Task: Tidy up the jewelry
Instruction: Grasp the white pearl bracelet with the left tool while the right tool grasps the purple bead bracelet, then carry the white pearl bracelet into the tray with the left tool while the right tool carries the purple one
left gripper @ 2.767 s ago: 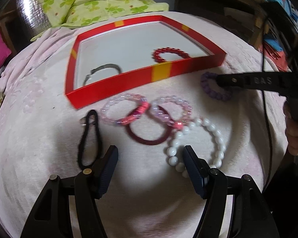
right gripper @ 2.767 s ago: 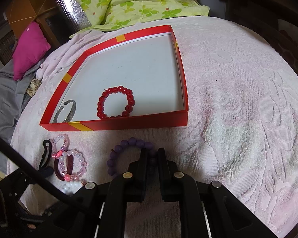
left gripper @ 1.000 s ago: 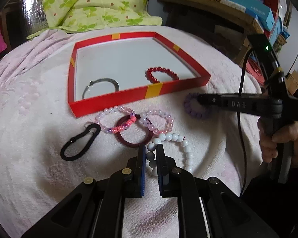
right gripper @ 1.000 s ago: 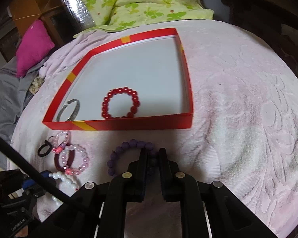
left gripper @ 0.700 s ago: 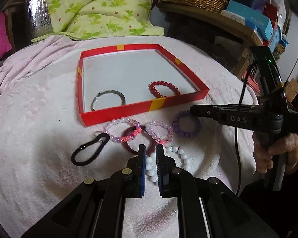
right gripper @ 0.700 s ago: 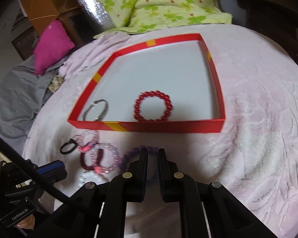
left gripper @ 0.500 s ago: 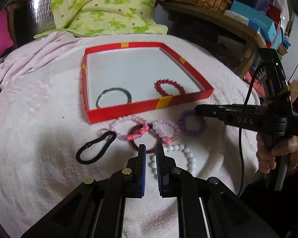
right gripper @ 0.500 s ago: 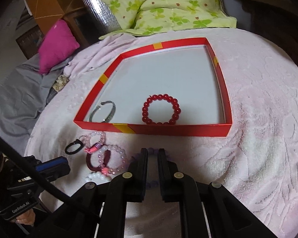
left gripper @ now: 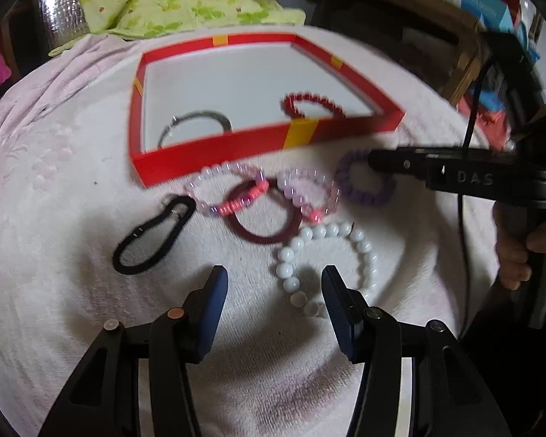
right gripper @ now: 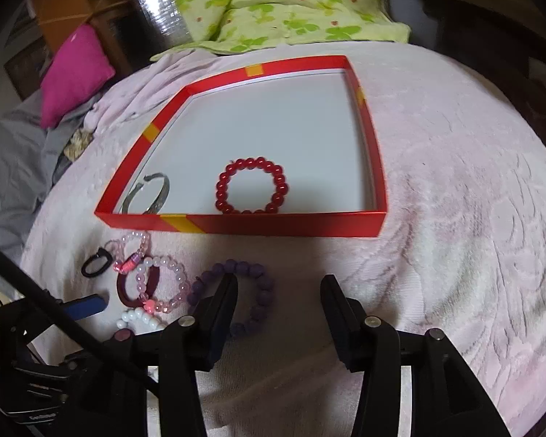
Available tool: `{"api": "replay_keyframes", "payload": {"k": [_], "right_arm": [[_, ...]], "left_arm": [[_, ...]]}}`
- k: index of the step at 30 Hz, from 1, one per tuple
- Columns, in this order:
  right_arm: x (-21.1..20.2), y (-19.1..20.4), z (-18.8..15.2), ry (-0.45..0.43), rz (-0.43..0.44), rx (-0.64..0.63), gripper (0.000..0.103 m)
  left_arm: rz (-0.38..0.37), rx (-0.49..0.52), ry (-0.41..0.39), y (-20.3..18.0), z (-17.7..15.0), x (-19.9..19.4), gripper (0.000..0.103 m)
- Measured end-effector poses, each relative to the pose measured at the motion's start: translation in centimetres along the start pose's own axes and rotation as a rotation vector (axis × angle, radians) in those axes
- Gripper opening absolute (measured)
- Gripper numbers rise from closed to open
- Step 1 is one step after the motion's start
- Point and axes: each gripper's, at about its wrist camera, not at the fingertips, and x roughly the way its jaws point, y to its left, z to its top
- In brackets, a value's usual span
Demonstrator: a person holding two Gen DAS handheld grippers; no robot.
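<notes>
**Two bracelets boxed, six pieces still waiting on the blanket**

Both hand-held grippers hang with jaws spread wide and nothing between them. The left gripper [left gripper: 273, 284] is poised over a white bead bracelet [left gripper: 324, 255], which lies just ahead of its right finger. The right gripper [right gripper: 278, 291] hovers over a purple bead bracelet [right gripper: 236, 291], whose near arc passes under its left finger.

Ahead of both grippers sits the red tray [right gripper: 273, 224], holding only a red bead bracelet [right gripper: 251, 185] and a silver bangle [right gripper: 153, 191], each close to the near wall. By that count the sorting looks barely begun.

Left outside, between the left gripper and the tray, are a black hair tie [left gripper: 153, 240] ahead to its left, two pink bead bracelets [left gripper: 229, 189] [left gripper: 309, 193] and a dark red band [left gripper: 262, 218] overlapping one another, plus the white and purple pieces.

The tray's far half and right side are bare, leaving plenty of floor for more. Its near wall stands between the loose pieces and that space, so each will likely need lifting over the rim. The pink blanket [right gripper: 455, 218] to the right of the right gripper is open; the two grippers work close together, with a cable crossing the right view's lower left.
</notes>
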Motion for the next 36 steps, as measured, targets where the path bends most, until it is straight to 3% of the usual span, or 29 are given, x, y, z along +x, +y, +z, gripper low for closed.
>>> {"api": "replay_keyframes", "payload": {"k": [1,3,4,5,12,23,31,36], "right_arm": [[0.1,0.3,-0.1,0.001,-0.009,-0.017,0.050],[0.7,1.1,-0.3,0.000,-0.069,-0.082,0.024],[0.8,1.4,-0.4,-0.005,-0.093,-0.102,0.020],[0.7,1.8,-0.5,-0.017,-0.119,-0.129,0.013],[-0.7,1.8,-0.4,-0.073,-0.122,-0.126,0.010],[-4.0,2.2,0.8,-0.208,0.093,-0.067,0.010],[-6.1,2.9,1.6,-0.325,0.136,-0.056,0.010],[-6.0,2.8,3.7,-0.352,0.149,-0.003,0.010]], "left_arm": [[0.014,0.012,-0.008,-0.2,0.0,0.1,0.044],[0.011,0.035,-0.018,-0.6,0.1,0.1,0.027],[0.001,0.034,-0.021,-0.7,0.1,0.1,0.014],[-0.006,0.029,-0.024,-0.7,0.1,0.0,0.011],[-0.037,0.002,-0.121,0.0,0.6,-2.5,0.010],[-0.056,-0.053,-0.234,1.4,1.3,-6.4,0.010],[-0.036,-0.070,-0.320,2.3,3.0,-8.2,0.010],[-0.025,-0.086,-0.356,2.8,5.5,-8.5,0.010]]}}
